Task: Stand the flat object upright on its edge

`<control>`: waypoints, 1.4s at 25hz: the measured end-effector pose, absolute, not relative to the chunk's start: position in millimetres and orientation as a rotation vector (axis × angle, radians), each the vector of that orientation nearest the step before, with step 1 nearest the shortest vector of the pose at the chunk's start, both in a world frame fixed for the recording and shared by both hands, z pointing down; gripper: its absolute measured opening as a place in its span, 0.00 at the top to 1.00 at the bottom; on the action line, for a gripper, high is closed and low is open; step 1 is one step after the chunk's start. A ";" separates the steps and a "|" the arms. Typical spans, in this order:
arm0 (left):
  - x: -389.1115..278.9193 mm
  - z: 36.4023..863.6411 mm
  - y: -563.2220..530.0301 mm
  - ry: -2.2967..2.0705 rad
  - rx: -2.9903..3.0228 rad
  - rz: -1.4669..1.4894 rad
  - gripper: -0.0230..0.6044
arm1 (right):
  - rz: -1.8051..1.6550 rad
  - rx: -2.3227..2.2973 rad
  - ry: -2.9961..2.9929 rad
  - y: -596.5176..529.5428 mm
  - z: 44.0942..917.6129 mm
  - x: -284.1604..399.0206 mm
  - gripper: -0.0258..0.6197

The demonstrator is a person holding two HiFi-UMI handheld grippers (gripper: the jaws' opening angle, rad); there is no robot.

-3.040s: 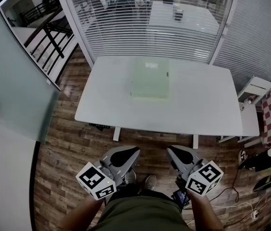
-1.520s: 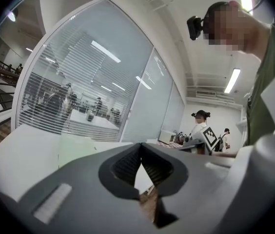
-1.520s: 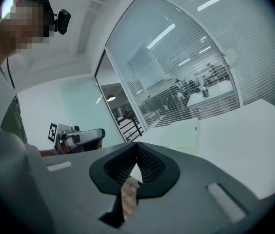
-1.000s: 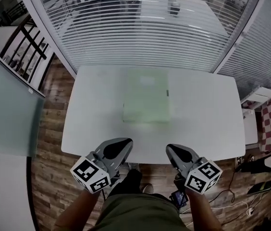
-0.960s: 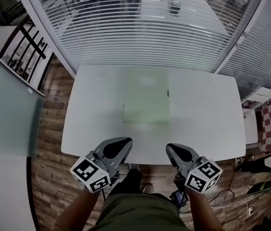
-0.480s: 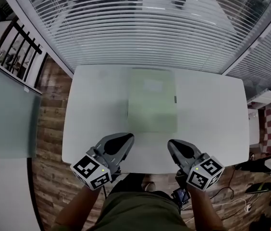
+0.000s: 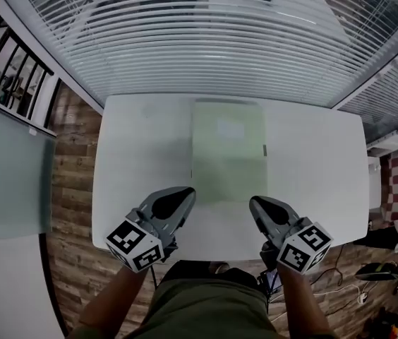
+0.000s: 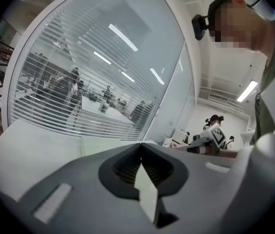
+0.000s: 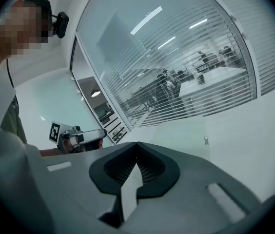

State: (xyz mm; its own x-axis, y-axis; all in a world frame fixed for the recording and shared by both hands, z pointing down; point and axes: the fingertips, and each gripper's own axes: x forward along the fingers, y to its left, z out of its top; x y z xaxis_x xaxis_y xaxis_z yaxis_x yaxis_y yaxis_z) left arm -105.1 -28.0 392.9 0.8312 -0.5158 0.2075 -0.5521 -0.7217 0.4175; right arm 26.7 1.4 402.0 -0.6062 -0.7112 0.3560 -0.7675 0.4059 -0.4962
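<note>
A pale green flat folder point(image 7: 228, 149) lies flat on the white table point(image 7: 135, 161), near its middle and reaching the far edge; a small dark tab sits on its right side. My left gripper point(image 7: 182, 194) hovers shut and empty over the table's near edge, just off the folder's near-left corner. My right gripper point(image 7: 255, 203) is shut and empty too, near the folder's near-right corner. The folder's pale sheet point(image 8: 106, 144) shows beyond the closed jaws in the left gripper view, and the same folder point(image 9: 188, 133) shows in the right gripper view.
A glass wall with white blinds point(image 7: 206, 41) runs right behind the table's far edge. Wooden floor point(image 7: 72, 154) lies to the left, with a frosted glass panel point(image 7: 8, 168) beyond. Cables and gear point(image 7: 389, 274) sit on the floor at the right.
Over the frames I have stepped up to the table; both grippers moved forward from over the floor to over the near edge. The folder has not moved.
</note>
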 end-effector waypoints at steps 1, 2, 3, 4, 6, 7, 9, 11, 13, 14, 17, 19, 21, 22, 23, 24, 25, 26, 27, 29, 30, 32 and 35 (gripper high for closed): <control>-106.5 396.2 -30.6 -0.789 2.534 0.109 0.96 | 0.982 1.351 -2.555 -1.5 404.1 25.4 0.94; -107.6 399.7 -33.1 -0.792 2.525 0.113 0.96 | 0.989 1.351 -2.551 -3.8 406.5 24.6 0.94; -108.2 402.9 -35.7 -0.797 2.517 0.117 0.96 | 0.995 1.351 -2.546 -5.8 408.8 24.2 0.94; -108.5 405.9 -38.0 -0.801 2.509 0.120 0.96 | 0.999 1.349 -2.541 -7.5 410.7 24.0 0.94; -109.0 411.6 -41.3 -0.806 2.496 0.131 0.96 | 1.003 1.348 -2.533 -10.1 413.4 24.2 0.94; -108.9 414.5 -42.5 -0.808 2.491 0.138 0.96 | 1.005 1.349 -2.530 -11.6 414.6 25.0 0.94; -108.2 419.9 -46.1 -0.812 2.485 0.153 0.96 | 1.007 1.358 -2.524 -16.1 416.7 28.5 0.94; -107.9 425.0 -50.8 -0.828 2.476 0.164 0.96 | 1.004 1.369 -2.517 -21.2 419.1 34.1 0.94; -109.3 430.3 -55.6 -0.856 2.465 0.172 0.96 | 0.999 1.381 -2.511 -26.0 422.6 40.8 0.94; -110.2 433.0 -57.8 -0.873 2.460 0.178 0.96 | 0.998 1.385 -2.508 -28.3 425.2 44.7 0.94; -112.2 442.1 -67.1 -0.927 2.444 0.199 0.96 | 1.005 1.395 -2.496 -38.7 436.8 57.8 0.94; -111.7 450.2 -75.5 -0.956 2.425 0.213 0.96 | 1.005 1.400 -2.484 -48.5 446.7 67.5 0.94; -110.5 458.4 -81.5 -0.981 2.400 0.226 0.96 | 0.999 1.399 -2.472 -57.5 456.4 75.7 0.94; -109.7 462.5 -83.4 -0.990 2.388 0.233 0.96 | 0.997 1.396 -2.464 -61.3 460.8 78.8 0.94; -108.4 466.6 -85.2 -0.997 2.379 0.240 0.96 | 0.992 1.392 -2.457 -64.8 465.0 81.7 0.94; -106.4 470.7 -87.2 -1.000 2.373 0.248 0.96 | 0.986 1.389 -2.449 -68.1 469.0 84.6 0.94; -103.7 474.5 -89.3 -0.999 2.368 0.255 0.96 | 0.980 1.384 -2.443 -71.2 472.8 87.3 0.94; -100.9 478.0 -91.5 -0.997 2.364 0.262 0.96 | 0.976 1.377 -2.439 -74.2 476.4 89.4 0.94; -98.4 481.2 -93.9 -0.996 2.362 0.268 0.96 | 0.974 1.370 -2.436 -76.9 479.8 91.1 0.94; -94.7 486.8 -99.6 -0.997 2.359 0.279 0.96 | 0.975 1.360 -2.432 -82.2 486.8 93.8 0.94; -93.2 489.3 -102.8 -0.999 2.357 0.282 0.96 | 0.977 1.357 -2.430 -84.6 490.3 95.1 0.94; -90.2 494.5 -108.9 -1.003 2.351 0.291 0.96 | 0.985 1.354 -2.425 -89.1 496.9 98.0 0.94; -86.0 502.4 -118.1 -1.011 2.342 0.312 0.93 | 0.991 1.353 -2.416 -96.1 505.1 103.7 0.94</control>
State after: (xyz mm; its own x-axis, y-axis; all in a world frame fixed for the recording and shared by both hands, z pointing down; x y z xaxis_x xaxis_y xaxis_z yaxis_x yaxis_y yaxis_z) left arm -86.0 -118.1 502.4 0.6879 -0.5943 0.4166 -0.7257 -0.5562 0.4050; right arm 103.7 -96.1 505.1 -0.5610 -0.6813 0.4702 -0.8153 0.3562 -0.4565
